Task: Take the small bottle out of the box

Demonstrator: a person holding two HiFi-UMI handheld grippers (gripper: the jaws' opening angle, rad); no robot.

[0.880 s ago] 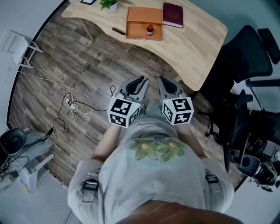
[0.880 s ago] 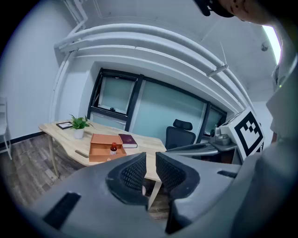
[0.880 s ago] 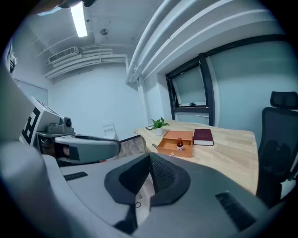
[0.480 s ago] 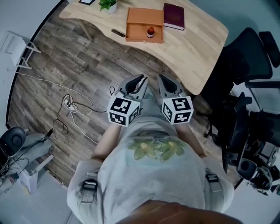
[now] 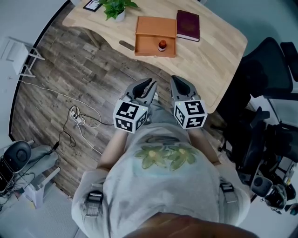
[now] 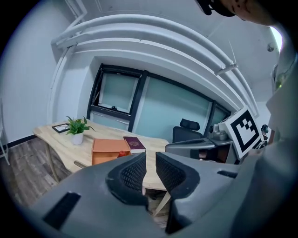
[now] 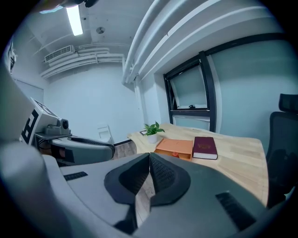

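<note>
An orange open box lies on the light wooden desk, far ahead of both grippers. The small bottle, red with a dark cap, stands upright inside the box near its front wall; it also shows as a red bottle in the right gripper view. My left gripper is held close to the body over the floor, short of the desk; its pads stand a narrow gap apart with nothing between them. My right gripper hangs beside it, shut and empty. The box sits beyond the left gripper.
A dark red book lies right of the box. A potted plant, a photo frame and a dark slim object lie to its left. A black office chair stands at the right. Cables trail over the wood floor.
The desk with the box has slid slightly lower and nearer in the head view. Both grippers stay side by side in front of the body, jaws unchanged.
</note>
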